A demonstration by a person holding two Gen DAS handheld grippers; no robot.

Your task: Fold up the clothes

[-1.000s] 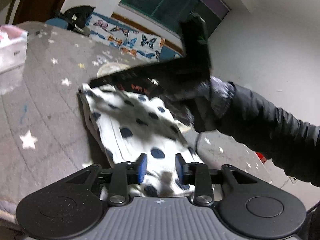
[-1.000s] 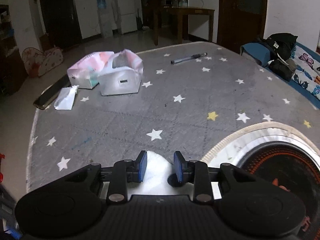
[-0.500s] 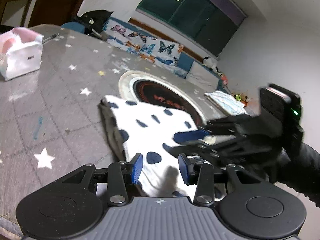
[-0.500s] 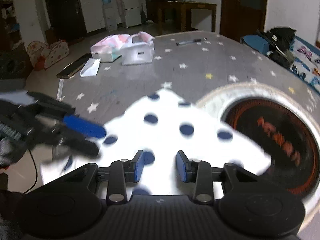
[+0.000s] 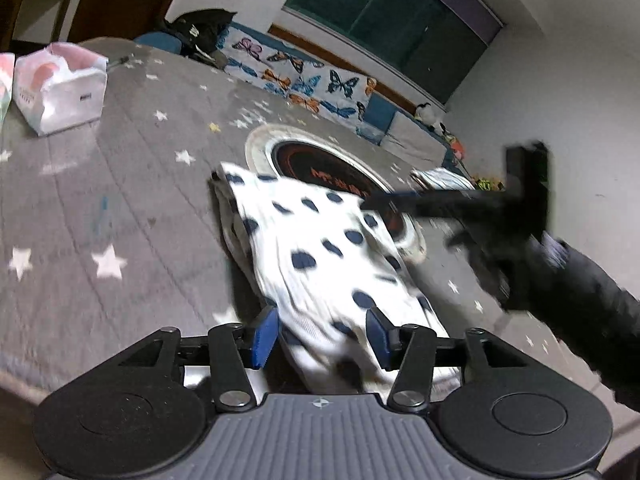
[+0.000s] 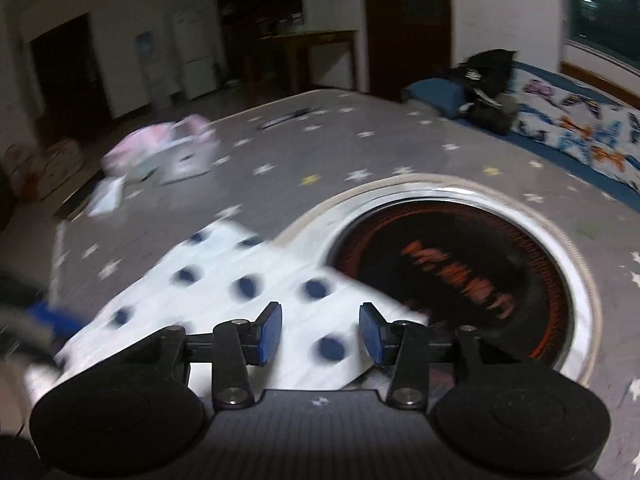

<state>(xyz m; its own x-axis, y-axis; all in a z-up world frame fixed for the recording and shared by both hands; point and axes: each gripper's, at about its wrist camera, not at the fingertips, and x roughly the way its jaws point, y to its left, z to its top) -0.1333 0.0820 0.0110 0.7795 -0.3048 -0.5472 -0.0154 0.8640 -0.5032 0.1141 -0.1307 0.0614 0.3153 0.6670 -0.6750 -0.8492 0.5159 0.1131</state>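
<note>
A white garment with dark blue dots [image 5: 320,256] lies folded on the grey star-patterned cover [image 5: 100,208], one edge over a round red-and-black mat [image 5: 320,168]. My left gripper [image 5: 322,334] is open just above the garment's near end, holding nothing. My right gripper [image 6: 320,334] is open over the garment [image 6: 224,280] beside the mat [image 6: 460,268]; it also shows, blurred, in the left wrist view [image 5: 404,196] over the garment's far right corner.
A white and pink tissue bag [image 5: 60,92] stands at the far left of the cover. A butterfly-print cushion [image 5: 304,80] and a black bag [image 5: 200,32] line the far edge. Folded cloth [image 5: 440,178] lies beyond the mat.
Both grippers have opened wider and let go of the garment, which now lies flat. The right gripper has swung up and away to the right; both views are motion-blurred.
</note>
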